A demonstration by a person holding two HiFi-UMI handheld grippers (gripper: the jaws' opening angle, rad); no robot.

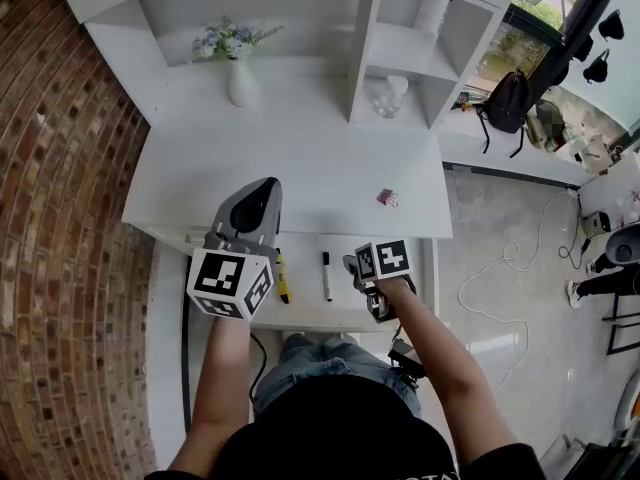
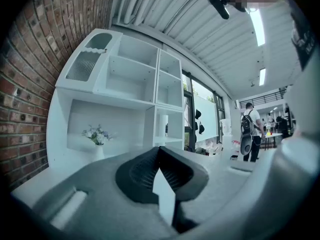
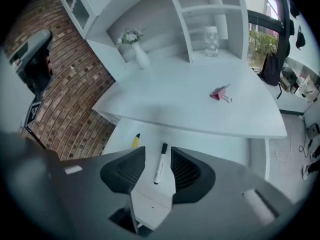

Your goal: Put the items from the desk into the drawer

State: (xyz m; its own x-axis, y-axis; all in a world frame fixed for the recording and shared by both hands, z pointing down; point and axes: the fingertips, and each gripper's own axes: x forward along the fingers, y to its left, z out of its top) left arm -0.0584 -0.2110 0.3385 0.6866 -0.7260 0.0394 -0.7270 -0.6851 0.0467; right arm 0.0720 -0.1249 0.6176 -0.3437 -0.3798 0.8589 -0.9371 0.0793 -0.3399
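Note:
A pink binder clip (image 1: 387,198) (image 3: 220,93) lies on the white desk (image 1: 300,168) towards its right side. Below the desk's front edge the drawer (image 1: 300,313) stands pulled out. In it lie a yellow marker (image 1: 283,278) (image 3: 135,140) and a white marker with a black cap (image 1: 326,276) (image 3: 160,166). My left gripper (image 1: 268,190) (image 2: 158,151) is held level over the desk's front left, its jaw tips meeting with nothing between them. My right gripper (image 1: 352,266) (image 3: 157,154) tilts down over the drawer, open and empty; the white marker shows through the gap.
A white vase of flowers (image 1: 240,73) and a glass jar (image 1: 388,96) stand at the back of the desk under white shelves. A brick wall (image 1: 60,218) runs along the left. A white cable (image 1: 500,268) lies on the floor to the right.

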